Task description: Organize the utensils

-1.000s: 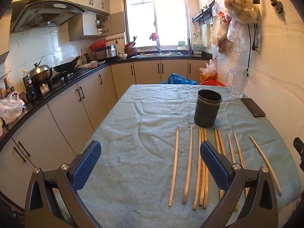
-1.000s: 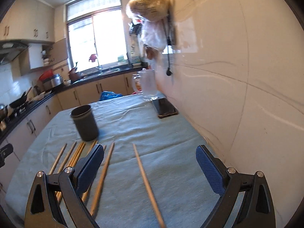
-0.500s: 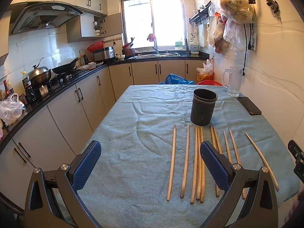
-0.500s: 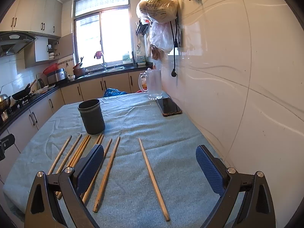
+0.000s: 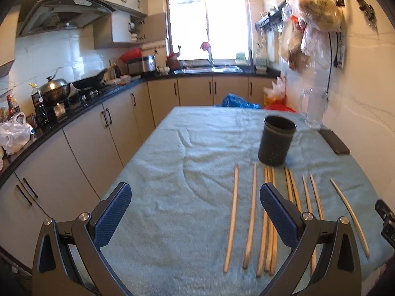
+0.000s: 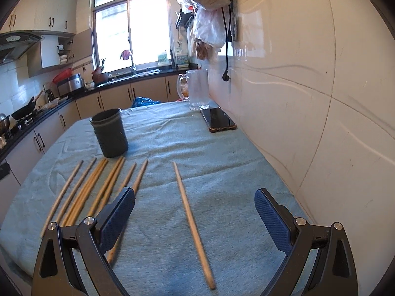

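Shifted forward and lower over the row since a moment ago, both views now closer to the long pale wooden chopsticks (image 5: 251,215), with motion blur across each picture. Laid roughly parallel on the teal towel-covered counter (image 5: 172,172), far tips pointing at the dark grey cylindrical utensil holder (image 5: 276,143) standing upright just beyond them; one stray chopstick (image 6: 192,224) apart from the rest, on the wall side, lying between the jaws in the right wrist view. Left gripper (image 5: 195,215) wide open and empty, hovering near the leftmost sticks; right gripper (image 6: 195,218) likewise spread wide, holding nothing, lined up over the stray. Likely light, stiff and smooth, so prone to roll or pivot between flat pads; best pinched near mid-length, across the shaft, with the towel's nap probably giving way enough to close on so thin a stick. Tightly packed pairs in the middle hard to separate, so probably more than one caught at a time there. Exact count uncertain: several sticks overlap, and some near ends sit behind the gripper fingers in both views. Holder's inside not visible, so contents unknown. Farther out, a clear glass mug (image 6: 197,90) and a black phone (image 6: 218,119) by the tiled wall, well apart from the sticks.
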